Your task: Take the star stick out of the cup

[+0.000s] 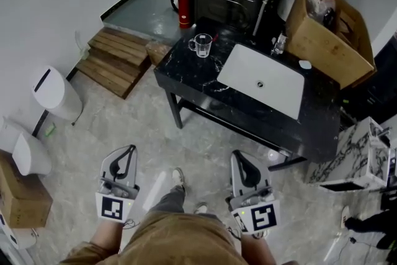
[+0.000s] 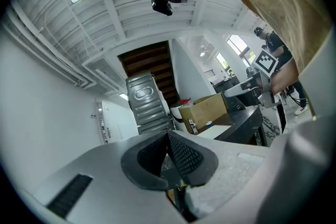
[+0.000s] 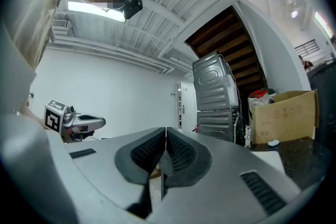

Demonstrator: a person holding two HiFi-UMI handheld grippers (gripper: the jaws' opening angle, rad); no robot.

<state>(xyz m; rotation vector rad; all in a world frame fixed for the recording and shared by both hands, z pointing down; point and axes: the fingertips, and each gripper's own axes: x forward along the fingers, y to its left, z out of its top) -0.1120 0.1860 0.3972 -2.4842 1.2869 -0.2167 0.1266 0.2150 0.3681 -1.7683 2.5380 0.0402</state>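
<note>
I note left gripper (image 1: 126, 157), right gripper (image 1: 240, 159) low beside legs, jaws pressed together, nothing held. Cup (image 1: 201, 44) upright on black table (image 1: 181, 74), well apart.

Storage-like workroom: cardboard box (image 1: 332, 34), fire extinguisher (image 1: 184, 9), pallets (image 1: 118, 59).

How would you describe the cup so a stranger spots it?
Find the black marble table. The cup stands near its far left corner, left of the white basin. Unlike the opaque basin beside it, it is clear glass with a handle.
</note>
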